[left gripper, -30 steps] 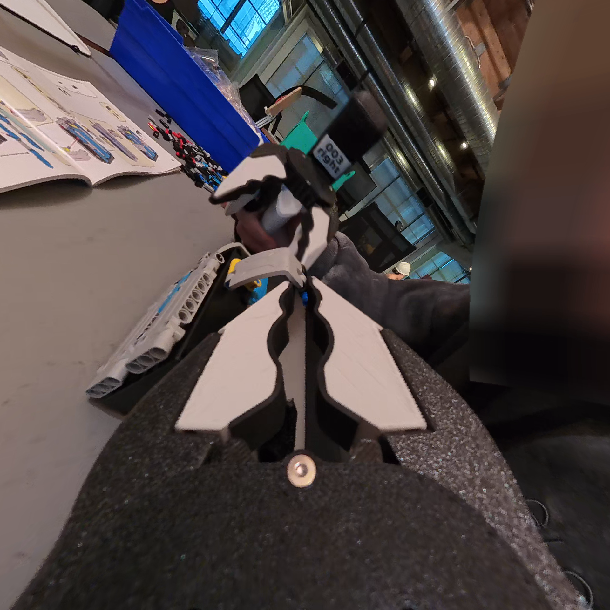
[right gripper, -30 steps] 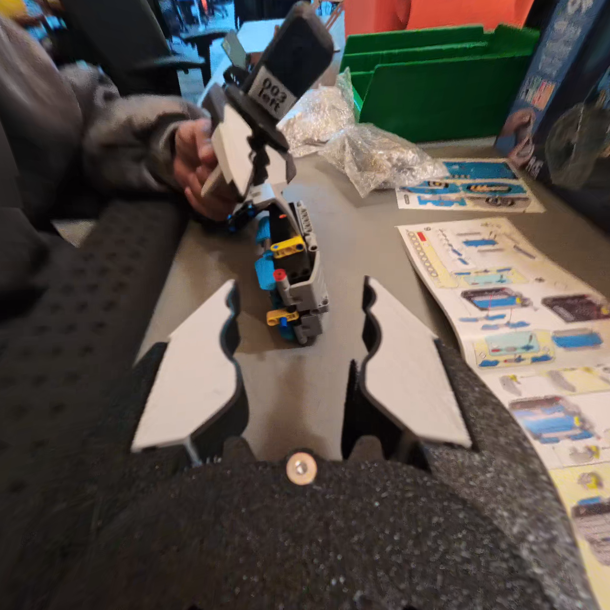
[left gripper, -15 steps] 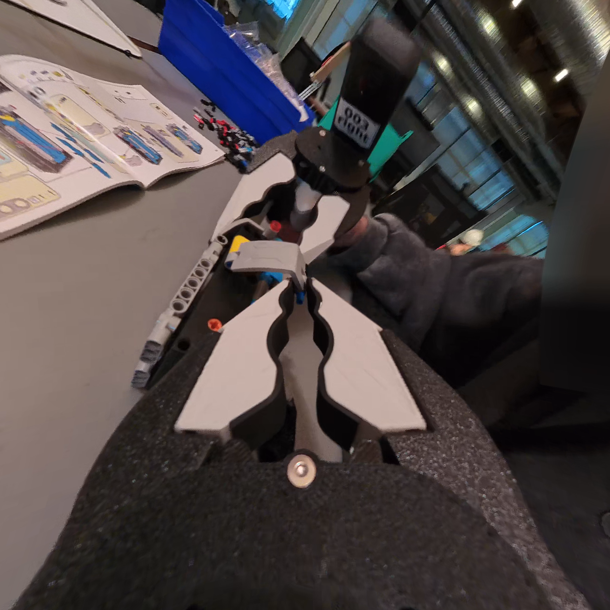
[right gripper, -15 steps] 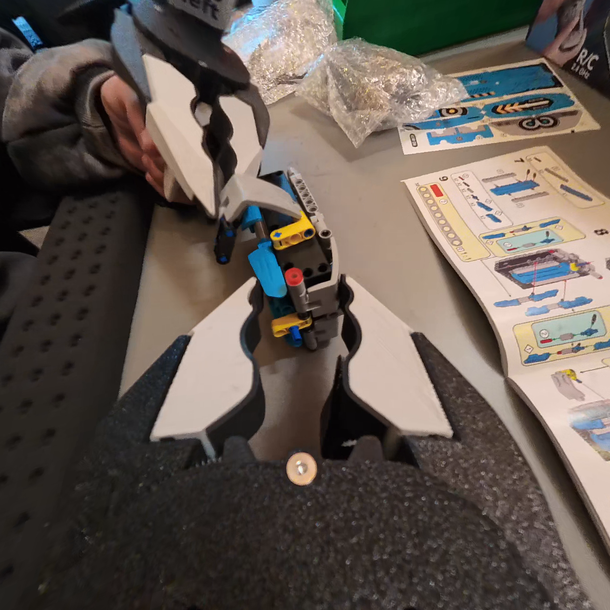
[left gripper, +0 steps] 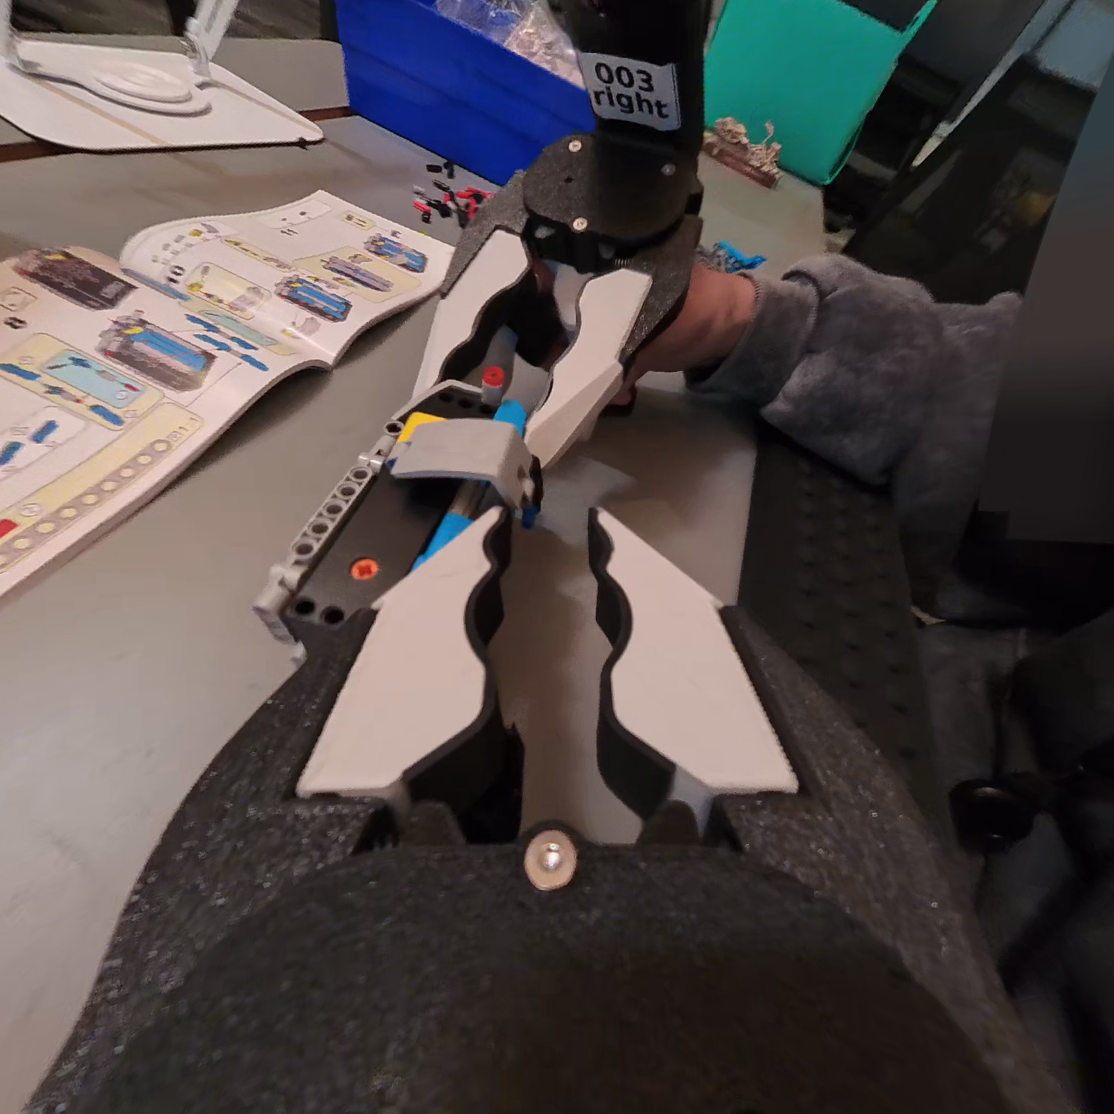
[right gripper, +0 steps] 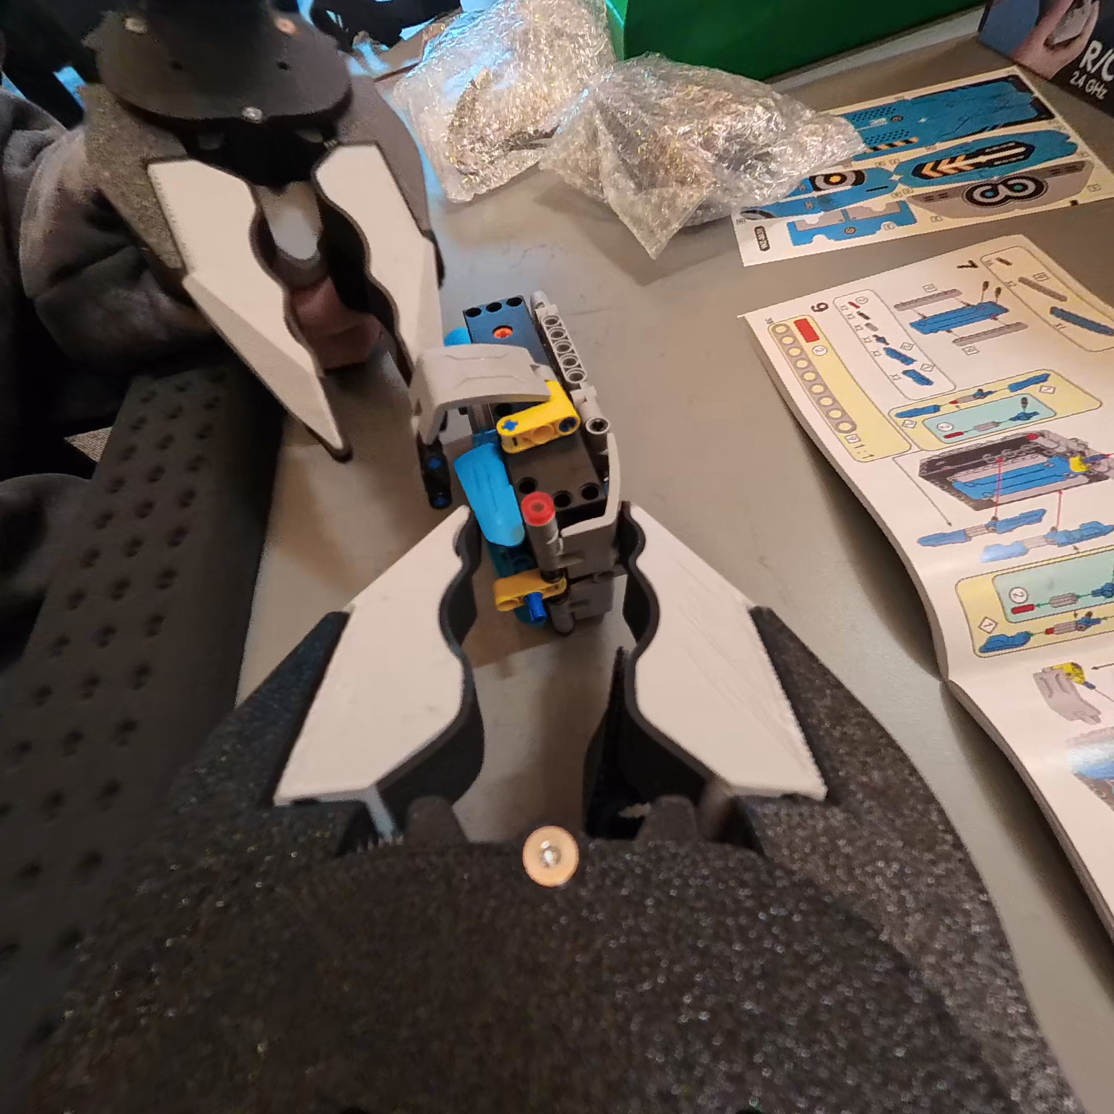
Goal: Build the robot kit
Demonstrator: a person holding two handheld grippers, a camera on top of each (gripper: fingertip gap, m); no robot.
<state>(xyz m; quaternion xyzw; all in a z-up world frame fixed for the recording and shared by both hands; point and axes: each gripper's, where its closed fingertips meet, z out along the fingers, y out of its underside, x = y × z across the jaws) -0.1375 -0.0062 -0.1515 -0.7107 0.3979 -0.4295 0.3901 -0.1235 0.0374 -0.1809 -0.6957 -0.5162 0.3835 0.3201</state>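
Note:
A small brick model (right gripper: 560, 476) lies on the grey table: dark body, grey holed beam, blue and yellow parts, a red-tipped axle. My right gripper (right gripper: 545, 512) is shut on its near end, a finger on each side. A grey curved panel (right gripper: 482, 374) sits on top of the model. My left gripper (left gripper: 545, 518) is open and empty, tips just beside the panel (left gripper: 458, 449) and the model (left gripper: 361, 542). The left gripper also shows in the right wrist view (right gripper: 380, 404), left of the model. The right gripper shows in the left wrist view (left gripper: 488, 416) at the model's far end.
An open instruction booklet (right gripper: 964, 452) (left gripper: 181, 361) lies beside the model. Crumpled plastic bags (right gripper: 603, 120), a sticker sheet (right gripper: 934, 163) and a green bin (right gripper: 753, 30) stand behind. A blue bin (left gripper: 452, 78) and small loose parts (left gripper: 449, 199) are opposite. A black perforated pad (right gripper: 120, 542) borders the table.
My left gripper has opened and let go of the grey panel, which now rests on the model. My right gripper has moved in and closed on the model's end.

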